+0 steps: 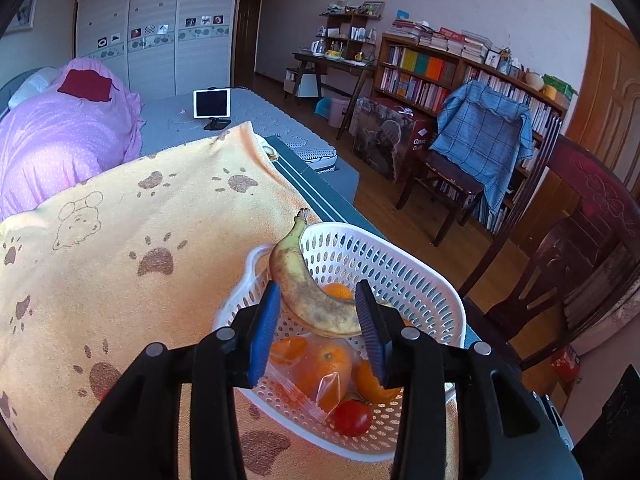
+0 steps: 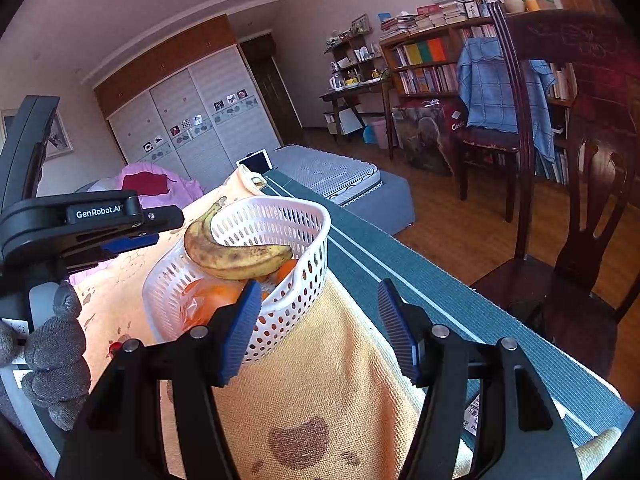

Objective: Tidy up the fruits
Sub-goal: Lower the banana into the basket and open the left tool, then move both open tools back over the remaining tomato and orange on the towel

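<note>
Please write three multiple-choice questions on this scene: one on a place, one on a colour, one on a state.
1. Where is the banana relative to the basket? A under it; B across its top; C beside it.
2. The basket's colour? A white; B blue; C green.
3. The right gripper's fingers? A shut on the banana; B shut on the basket; C open, holding nothing.
Answers: B, its stem overhangs the rim; A, its wall is white; C, they stand apart, gripping nothing.

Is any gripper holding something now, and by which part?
Nothing is held. The banana lies across the white basket rim; the left gripper jaws stand beside its middle without pressing. The right gripper is empty.
</note>
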Available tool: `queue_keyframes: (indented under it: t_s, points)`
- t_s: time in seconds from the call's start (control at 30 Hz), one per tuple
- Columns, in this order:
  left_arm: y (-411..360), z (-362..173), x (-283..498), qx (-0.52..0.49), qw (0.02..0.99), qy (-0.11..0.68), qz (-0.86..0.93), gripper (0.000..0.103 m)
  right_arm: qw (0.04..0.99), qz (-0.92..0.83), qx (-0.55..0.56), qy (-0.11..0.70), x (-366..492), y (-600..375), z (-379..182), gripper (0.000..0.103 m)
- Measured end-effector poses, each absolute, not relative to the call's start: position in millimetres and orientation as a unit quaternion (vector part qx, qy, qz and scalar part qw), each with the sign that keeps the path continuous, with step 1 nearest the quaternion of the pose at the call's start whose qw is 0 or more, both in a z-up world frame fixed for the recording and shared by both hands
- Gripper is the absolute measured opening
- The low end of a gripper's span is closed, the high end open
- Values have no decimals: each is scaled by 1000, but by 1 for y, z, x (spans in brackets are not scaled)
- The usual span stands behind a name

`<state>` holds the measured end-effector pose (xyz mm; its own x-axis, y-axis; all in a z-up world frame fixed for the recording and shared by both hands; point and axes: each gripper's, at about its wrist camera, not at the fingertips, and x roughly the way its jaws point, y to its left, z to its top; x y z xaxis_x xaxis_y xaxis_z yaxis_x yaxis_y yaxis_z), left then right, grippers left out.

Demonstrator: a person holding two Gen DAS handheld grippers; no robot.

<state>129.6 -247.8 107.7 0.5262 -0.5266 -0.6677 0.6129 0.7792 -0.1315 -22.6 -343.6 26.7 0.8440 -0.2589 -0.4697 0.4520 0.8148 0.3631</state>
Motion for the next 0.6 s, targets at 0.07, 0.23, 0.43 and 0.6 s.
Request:
queue_keyframes:
  t_s: [0.07, 0.23, 0.43, 0.6]
  points:
    - [-246, 107, 131, 58, 873, 363, -322, 41, 931, -191, 237, 204, -23, -344, 27, 62]
    - [-239, 106, 134, 52, 880, 361, -304, 48, 931, -191, 237, 204, -23, -344, 27, 62]
    - [-228, 105, 137, 43, 884, 361, -293, 61, 931, -191, 236, 204, -22, -343, 28, 62]
    - [-212, 107, 138, 29, 887, 365, -282, 76, 931, -191, 236, 203, -22, -343, 28, 62]
